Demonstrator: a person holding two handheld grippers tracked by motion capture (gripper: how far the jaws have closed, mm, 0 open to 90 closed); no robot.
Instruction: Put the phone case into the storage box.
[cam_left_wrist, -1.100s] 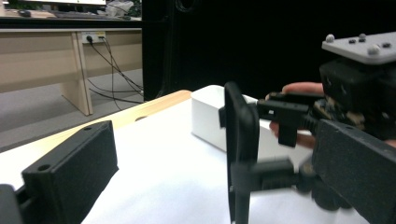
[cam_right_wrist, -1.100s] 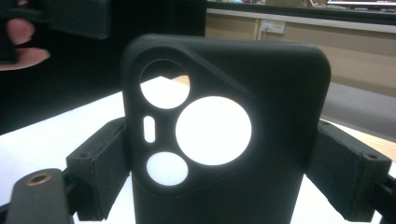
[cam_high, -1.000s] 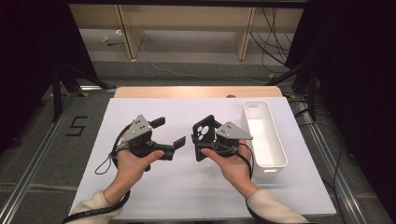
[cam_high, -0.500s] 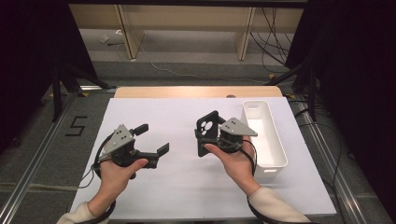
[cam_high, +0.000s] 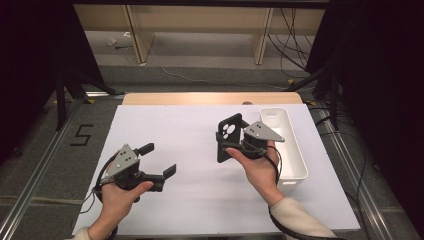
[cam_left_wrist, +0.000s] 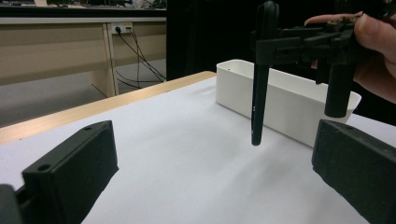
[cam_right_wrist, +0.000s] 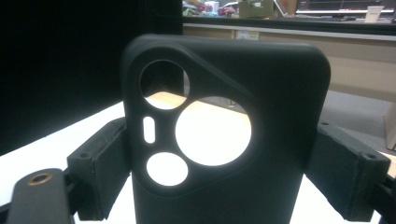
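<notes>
- Even overhead light falls on the white tabletop (cam_high: 200, 130) in the high view, the brightest area of the frame, while black drapes at both sides stay nearly featureless.
- Shadows beneath the hands are soft and faint.
- In the left gripper view, the near black tongs (cam_left_wrist: 210, 182) are blurred at the bottom corners; the white bin (cam_left_wrist: 280, 100) beyond reads fairly sharp.
- In the right gripper view, the dark phone case (cam_right_wrist: 224, 130) is backlit, its cut-outs blown out to white glare, its surface dim and slightly soft.
- All frames look mildly grainy.
</notes>
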